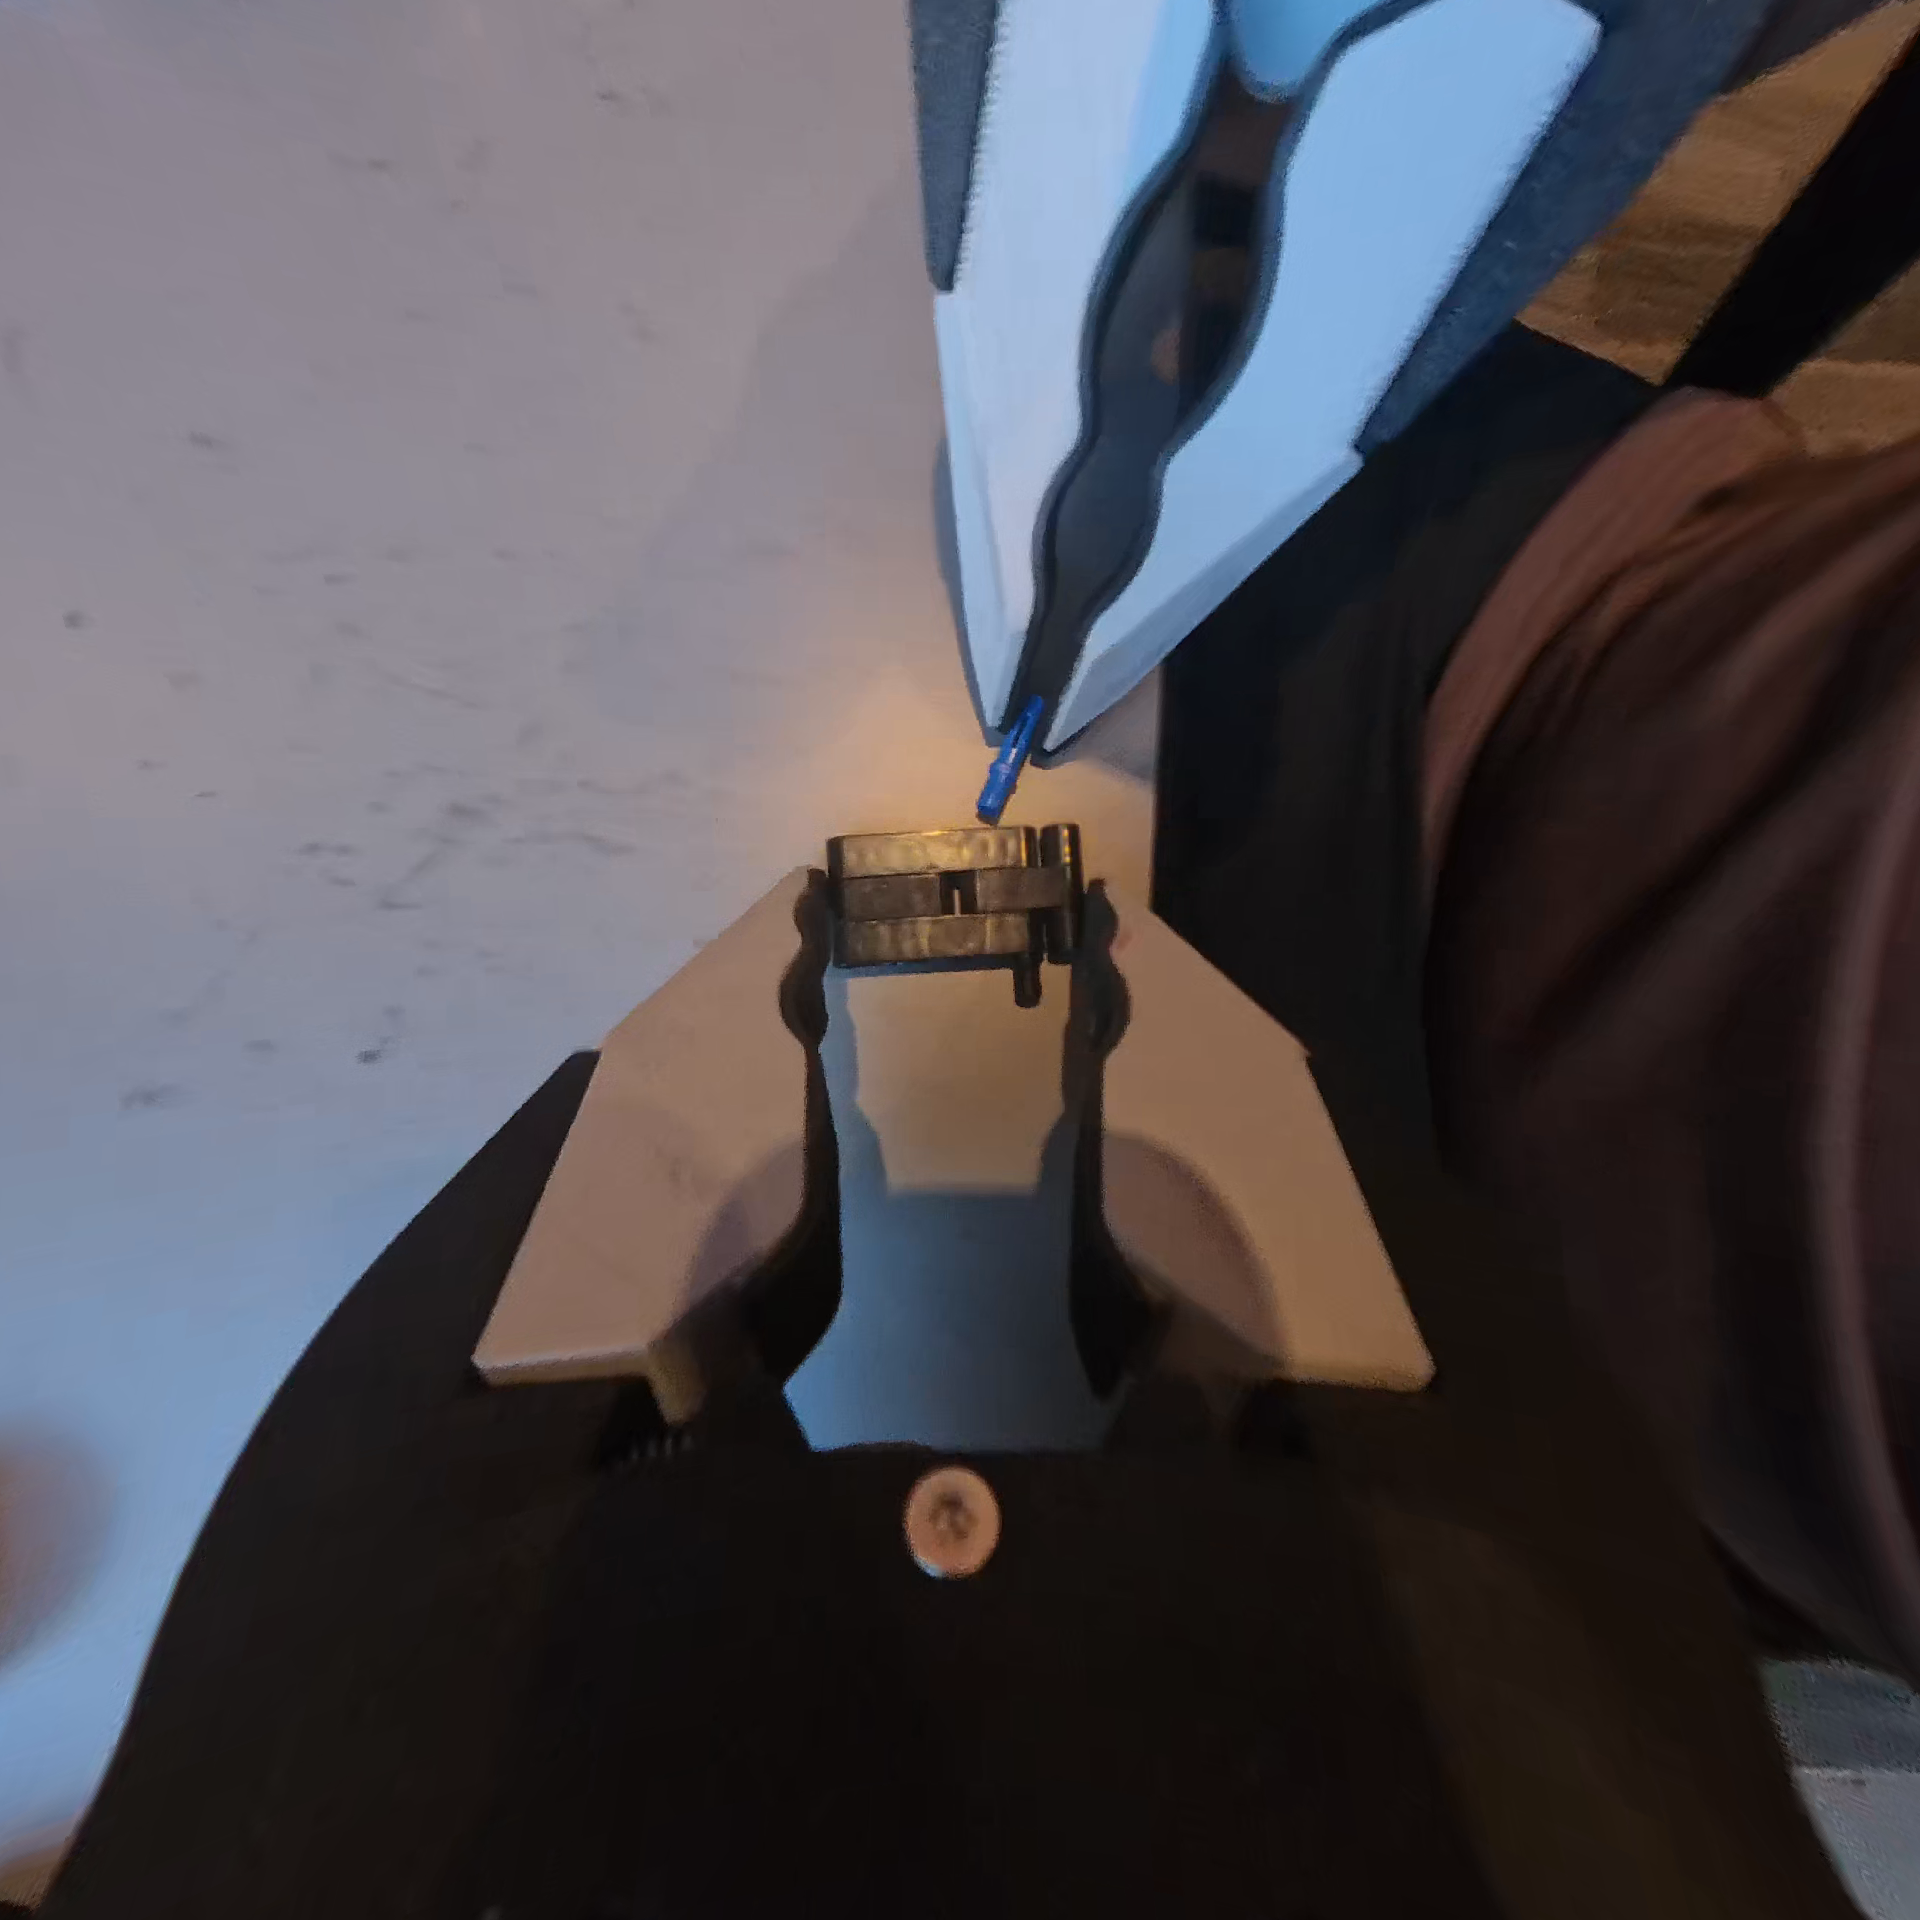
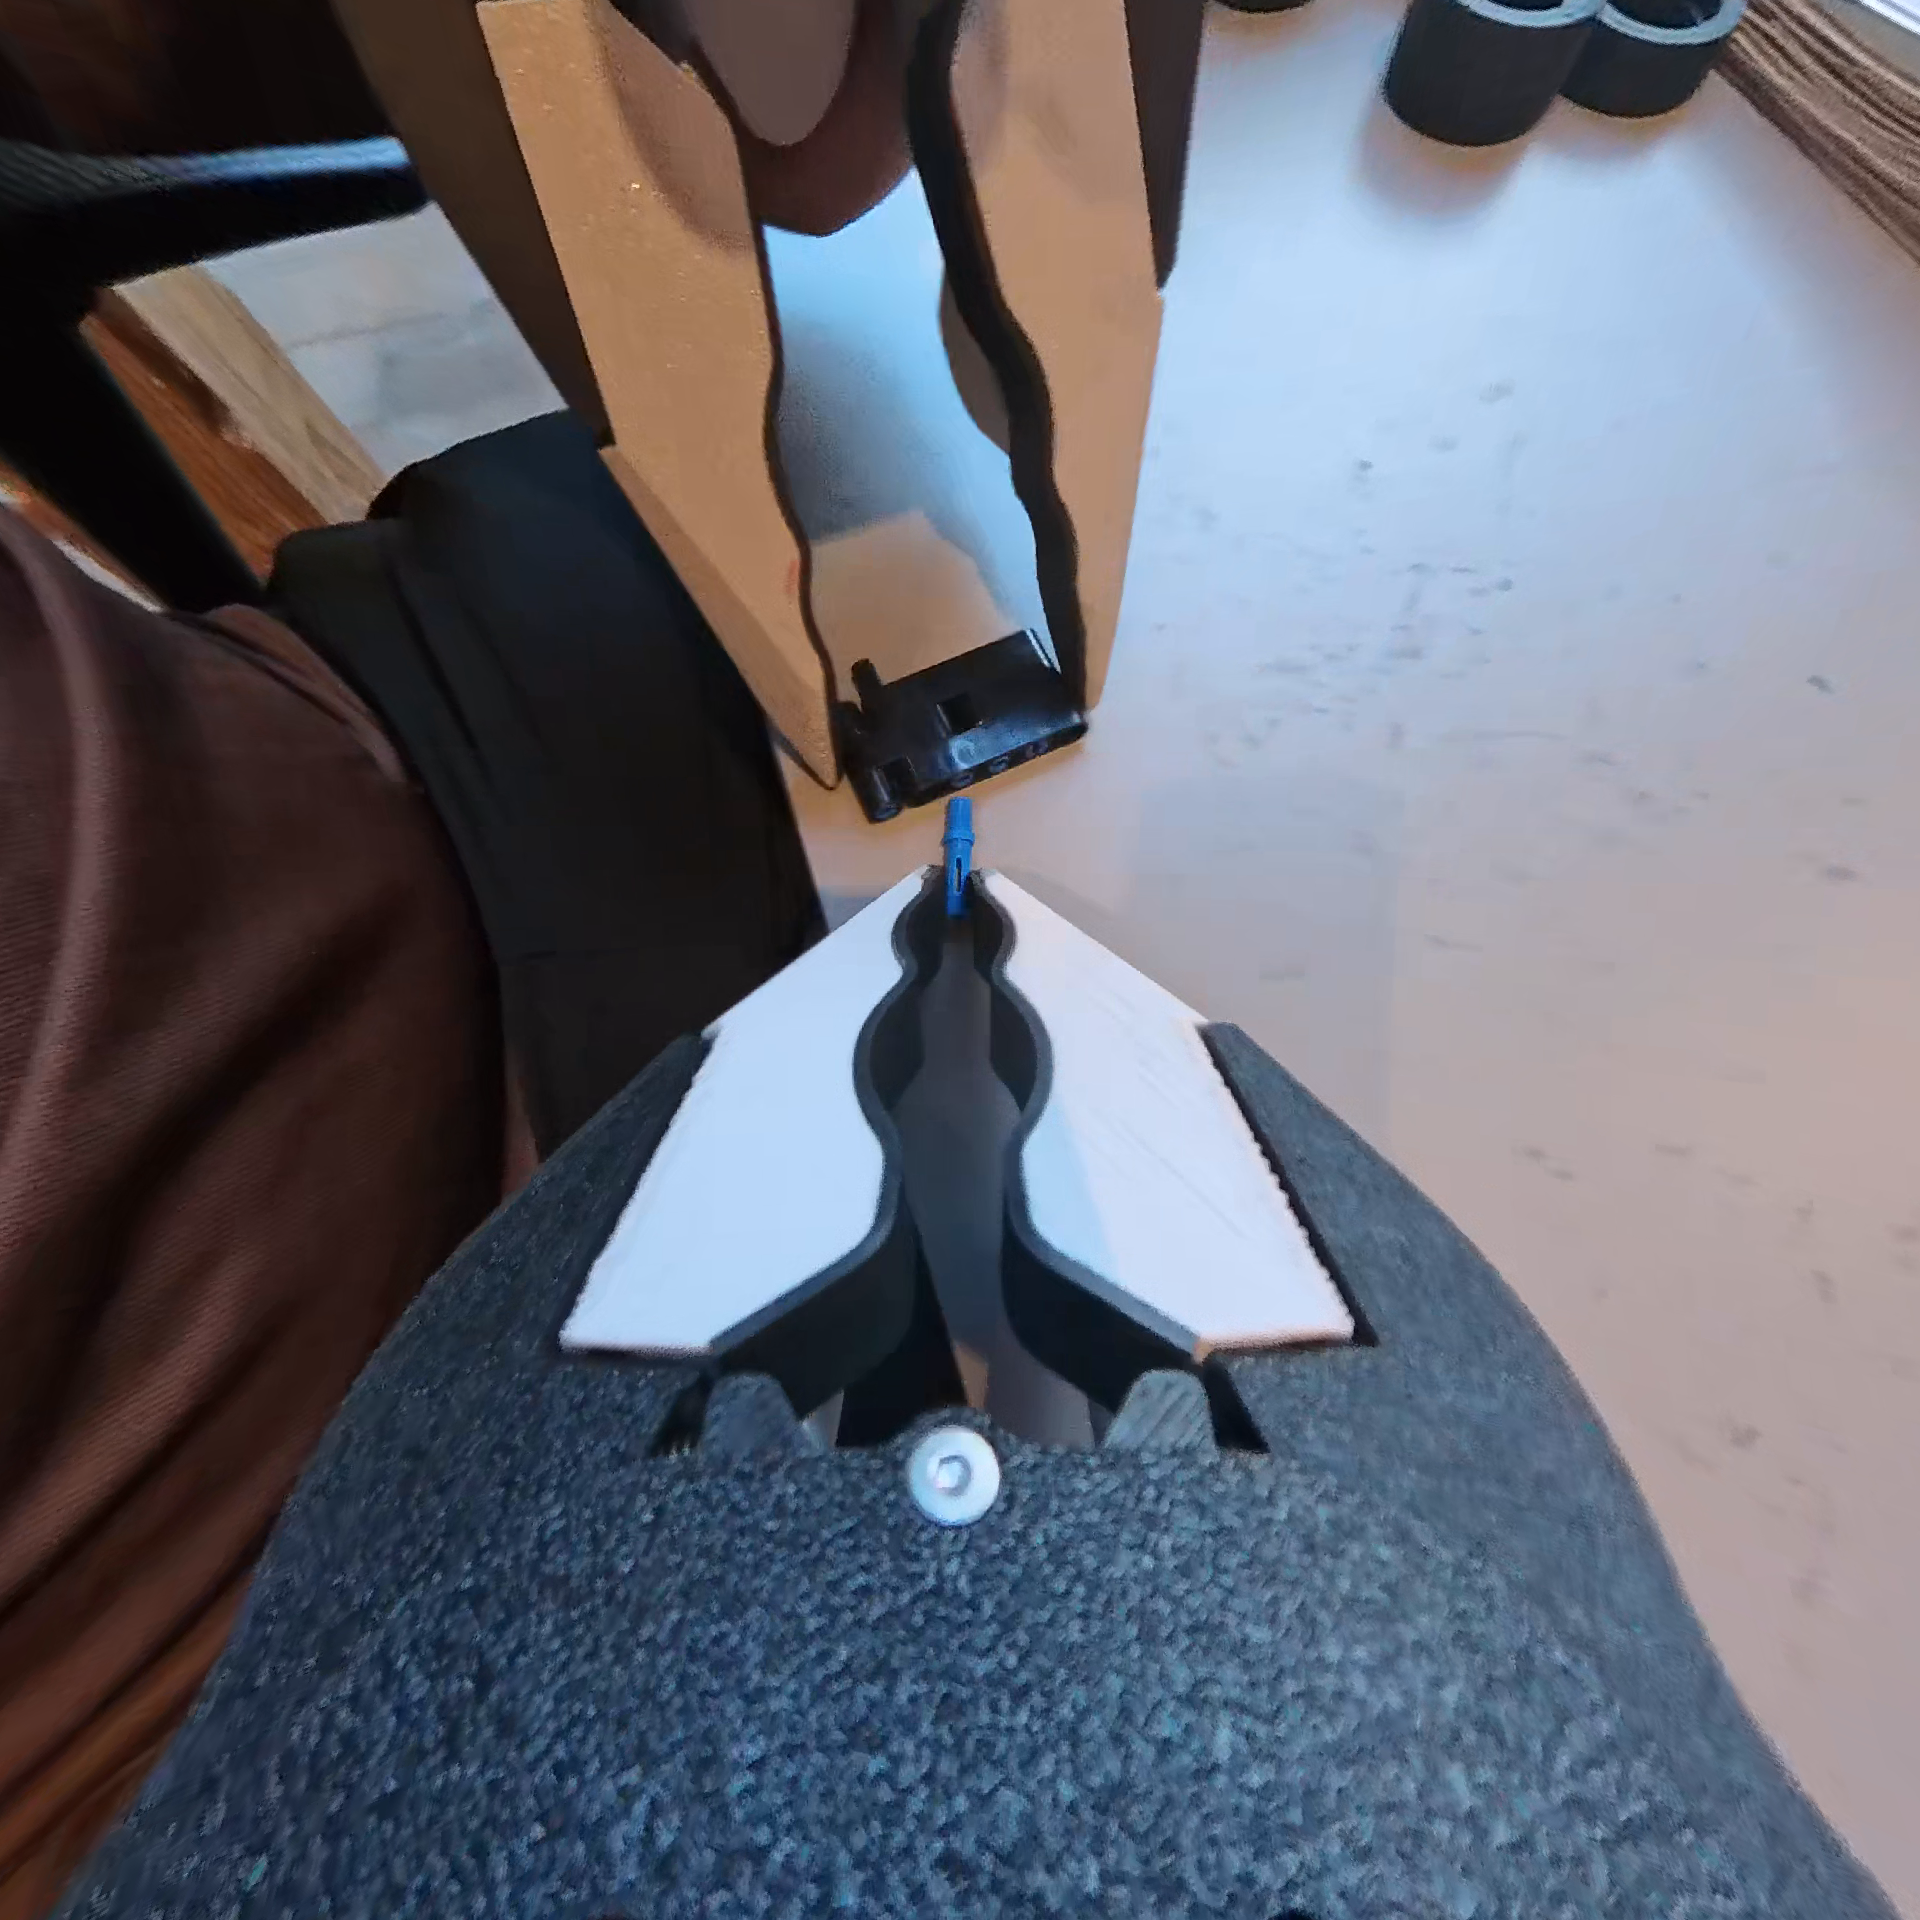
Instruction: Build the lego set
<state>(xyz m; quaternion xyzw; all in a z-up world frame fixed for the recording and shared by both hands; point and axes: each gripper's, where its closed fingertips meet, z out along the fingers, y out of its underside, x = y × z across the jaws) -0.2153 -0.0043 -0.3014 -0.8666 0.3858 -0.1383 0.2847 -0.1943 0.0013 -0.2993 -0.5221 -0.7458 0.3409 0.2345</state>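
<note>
My left gripper [image 1: 951, 904] is shut on a black lego assembly [image 1: 935, 896] of stacked beams with holes, held above the table. It also shows in the right wrist view [image 2: 961, 727], gripped by the tan fingers [image 2: 707, 582] of the left gripper. My right gripper [image 2: 956, 878] is shut on a small blue pin [image 2: 956, 836], its free end pointing at the assembly's holed face with a small gap. In the left wrist view the right gripper [image 1: 1023, 732] comes from above with the blue pin [image 1: 1006, 769] just over the assembly's top edge.
The pale table [image 2: 1507, 675] lies below. Black cylindrical containers [image 2: 1496, 62] stand at the far right edge. A person's brown sleeve [image 2: 208, 935] and a black bag [image 2: 582, 675] lie to the left, beyond the table edge.
</note>
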